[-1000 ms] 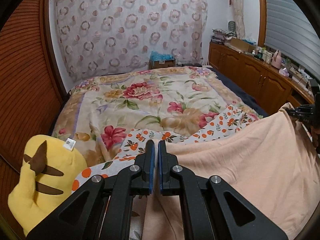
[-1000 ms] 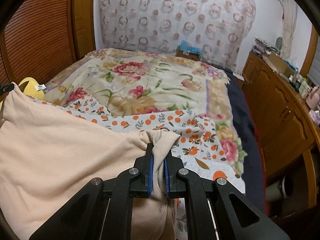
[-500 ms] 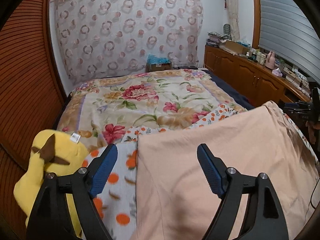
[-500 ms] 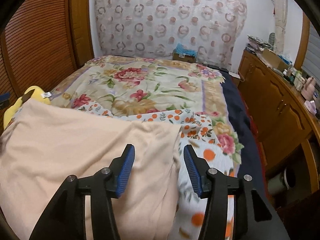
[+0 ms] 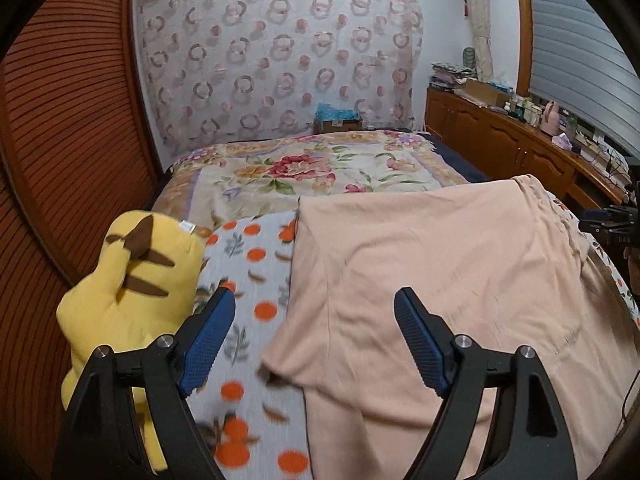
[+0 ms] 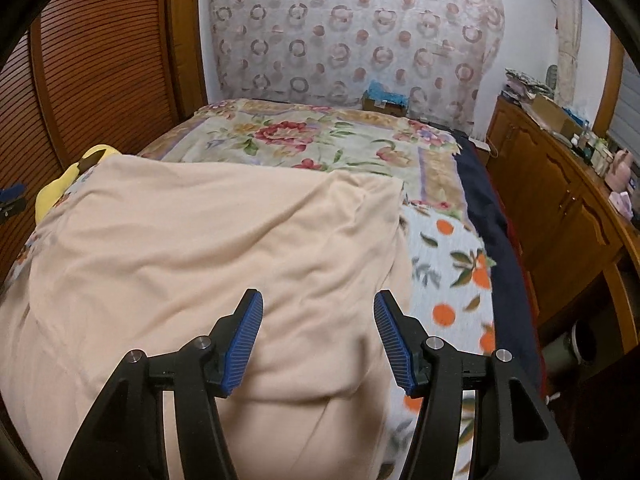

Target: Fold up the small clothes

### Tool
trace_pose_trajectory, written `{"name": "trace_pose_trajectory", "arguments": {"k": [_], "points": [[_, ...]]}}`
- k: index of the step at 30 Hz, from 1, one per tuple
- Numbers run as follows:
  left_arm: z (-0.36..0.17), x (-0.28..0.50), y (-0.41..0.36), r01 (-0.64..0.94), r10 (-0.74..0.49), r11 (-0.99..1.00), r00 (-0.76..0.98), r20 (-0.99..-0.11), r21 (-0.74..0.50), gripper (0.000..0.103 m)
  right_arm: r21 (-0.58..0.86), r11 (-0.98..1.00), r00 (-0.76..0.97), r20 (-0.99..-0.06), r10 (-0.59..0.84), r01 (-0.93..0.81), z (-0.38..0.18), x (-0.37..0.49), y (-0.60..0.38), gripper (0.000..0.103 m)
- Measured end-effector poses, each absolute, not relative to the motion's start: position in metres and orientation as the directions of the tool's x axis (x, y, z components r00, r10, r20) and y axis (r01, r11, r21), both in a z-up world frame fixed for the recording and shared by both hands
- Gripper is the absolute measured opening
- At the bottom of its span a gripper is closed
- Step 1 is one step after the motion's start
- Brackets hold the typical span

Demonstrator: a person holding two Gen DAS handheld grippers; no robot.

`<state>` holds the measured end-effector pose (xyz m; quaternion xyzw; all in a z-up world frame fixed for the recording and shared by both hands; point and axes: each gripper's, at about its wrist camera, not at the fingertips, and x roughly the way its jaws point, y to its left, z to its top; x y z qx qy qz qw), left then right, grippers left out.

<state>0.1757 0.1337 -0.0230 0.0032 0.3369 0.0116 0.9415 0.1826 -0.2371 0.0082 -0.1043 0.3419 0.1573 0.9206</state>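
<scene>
A peach garment [image 5: 440,272] lies spread flat on the bed, folded over with a straight far edge; in the right wrist view the same peach garment [image 6: 208,248] fills the left and middle. My left gripper [image 5: 314,300] hangs open above the garment's left edge and a sleeve-like flap, touching nothing. My right gripper [image 6: 318,300] hovers over the garment's right part, its jaws still opening, with no cloth pinched between the blue pads. The right gripper also shows as a black shape [image 5: 612,226] at the far right of the left wrist view.
An orange-print blanket [image 5: 256,264] lies under the garment on a floral bedspread [image 5: 304,176]. A yellow plush toy [image 5: 132,280] sits at the bed's left edge by a wooden slatted wall [image 5: 60,140]. A wooden cabinet [image 6: 568,208] with clutter runs along the right.
Both grippers were shut on the garment's corners a second ago; they let go, opened and drew back toward the near edge of the bed. The garment now lies flat.
</scene>
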Motion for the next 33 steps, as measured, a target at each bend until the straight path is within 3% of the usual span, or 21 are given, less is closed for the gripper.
{"name": "trace_pose_trajectory", "arguments": {"k": [16, 26, 31, 33], "points": [[-0.055, 0.123, 0.117, 0.019, -0.009, 1.000, 0.720, -0.694, 0.008, 0.082, -0.001, 0.926, 0.637, -0.727, 0.258, -0.377, -0.007, 0.147, -0.236, 0.060], [-0.061, 0.121, 0.111, 0.035, -0.019, 0.999, 0.700, -0.714, 0.008, 0.082, 0.081, 0.949, 0.634, -0.726, 0.266, -0.306, -0.012, 0.179, -0.240, 0.059], [-0.066, 0.125, 0.112, 0.030, -0.026, 1.000, 0.690, -0.724, -0.007, 0.082, 0.019, 0.952, 0.659, -0.717, 0.227, -0.307, -0.016, 0.185, -0.227, 0.032], [-0.069, 0.130, 0.114, 0.028, -0.033, 0.999, 0.680, -0.733, -0.018, 0.082, -0.022, 0.951, 0.675, -0.709, 0.203, -0.309, -0.021, 0.180, -0.220, 0.031]]}}
